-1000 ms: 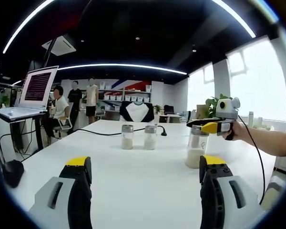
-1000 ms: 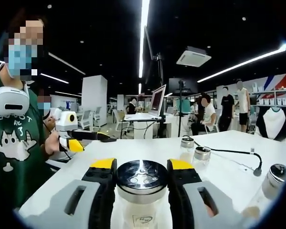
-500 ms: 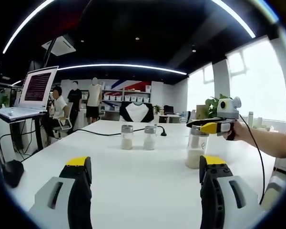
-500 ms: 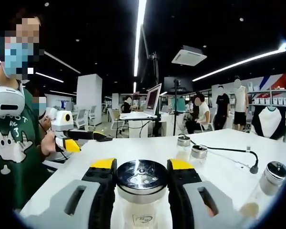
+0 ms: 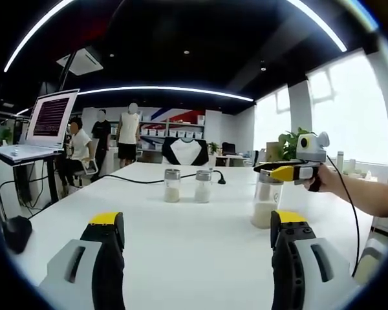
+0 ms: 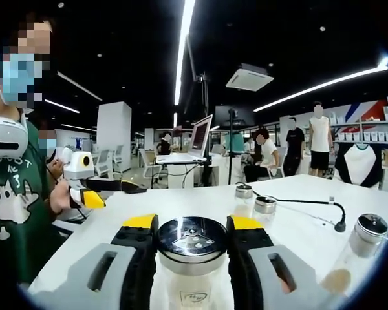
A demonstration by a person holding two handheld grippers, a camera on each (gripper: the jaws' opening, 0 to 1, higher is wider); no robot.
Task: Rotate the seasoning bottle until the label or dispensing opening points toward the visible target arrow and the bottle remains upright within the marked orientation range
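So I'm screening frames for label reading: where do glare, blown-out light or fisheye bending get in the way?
Left gripper view: the windows are blown out white behind the held seasoning bottle, and the ceiling light strips bow into arcs. Right gripper view: a ceiling strip reflects off the bottle's shiny lid between the right gripper jaws; the label below is small and soft.

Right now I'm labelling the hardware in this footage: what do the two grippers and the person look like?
Each gripper has grey bodies with black jaws and yellow tips. The left gripper and right gripper match. A thin black cable trails from the right one. The person's green T-shirt has a white cartoon print.
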